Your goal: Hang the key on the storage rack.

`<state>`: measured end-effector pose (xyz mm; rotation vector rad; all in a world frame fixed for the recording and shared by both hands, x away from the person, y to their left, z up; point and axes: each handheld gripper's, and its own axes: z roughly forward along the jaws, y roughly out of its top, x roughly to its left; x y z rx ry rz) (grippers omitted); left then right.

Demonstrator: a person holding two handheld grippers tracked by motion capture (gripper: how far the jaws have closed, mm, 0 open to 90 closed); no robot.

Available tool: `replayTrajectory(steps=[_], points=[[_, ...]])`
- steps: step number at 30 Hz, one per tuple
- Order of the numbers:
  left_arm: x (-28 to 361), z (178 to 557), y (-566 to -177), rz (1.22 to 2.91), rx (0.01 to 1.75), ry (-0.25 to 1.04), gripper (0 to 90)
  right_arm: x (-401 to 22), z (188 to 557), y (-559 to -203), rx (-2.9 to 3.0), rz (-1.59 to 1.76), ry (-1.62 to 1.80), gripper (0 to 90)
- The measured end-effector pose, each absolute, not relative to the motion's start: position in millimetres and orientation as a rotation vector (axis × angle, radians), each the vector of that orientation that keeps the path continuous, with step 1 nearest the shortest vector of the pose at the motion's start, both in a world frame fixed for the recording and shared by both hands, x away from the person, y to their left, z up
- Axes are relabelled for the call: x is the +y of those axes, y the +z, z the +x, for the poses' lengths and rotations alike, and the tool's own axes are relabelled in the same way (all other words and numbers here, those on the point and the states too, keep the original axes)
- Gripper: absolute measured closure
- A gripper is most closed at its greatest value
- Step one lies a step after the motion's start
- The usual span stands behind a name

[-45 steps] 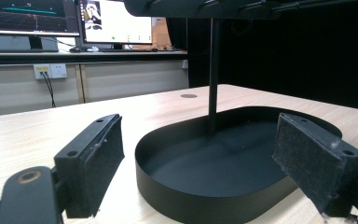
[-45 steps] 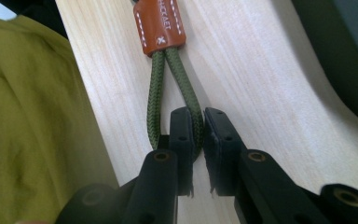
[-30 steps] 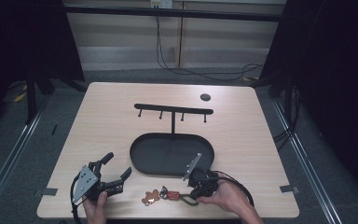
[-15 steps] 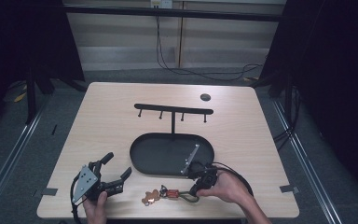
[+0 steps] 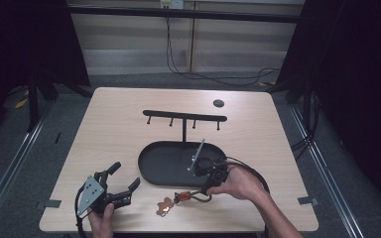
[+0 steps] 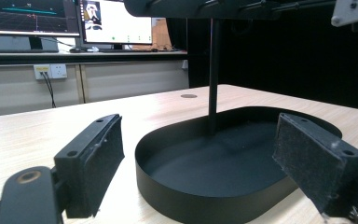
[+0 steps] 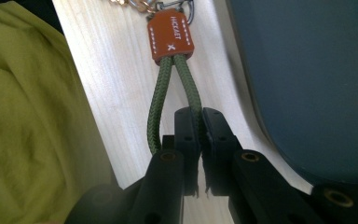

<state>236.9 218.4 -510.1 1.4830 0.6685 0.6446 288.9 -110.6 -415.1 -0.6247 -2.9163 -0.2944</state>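
My right gripper (image 7: pixel 199 122) now has its jaws pressed together on one strand of the green cord loop (image 7: pixel 173 98) of a keychain (image 5: pixel 181 199). A second ago my right hand (image 5: pixel 238 182) sat lower and nearer the table's front edge; since then it has swung up and round beside the black oval tray (image 5: pixel 151 166), and the grip looks made, so I judge the keychain is ready to lift toward the hook rack (image 5: pixel 184 117) standing in the tray.

The keychain lies flat on the wooden table (image 5: pixel 109 129), just in front of the tray and between my two hands. Its long axis runs roughly left to right — the cord end points right, into my jaws, then comes the orange leather tab (image 7: pixel 170 36), then a copper bear-shaped charm (image 5: pixel 164 206) at the left end.

My left gripper (image 5: pixel 118 183) rests at the front left, jaws spread wide and holding nothing — it faces the tray.
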Motion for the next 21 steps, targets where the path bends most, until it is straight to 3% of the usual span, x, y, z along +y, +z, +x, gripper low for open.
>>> replayTrajectory(steps=[21], points=[[218.8, 237.6, -509.9, 1.487, 0.668, 0.65, 15.7, -98.1, 310.3, -370.7, -2.958, -0.59, -0.253, 85.9]])
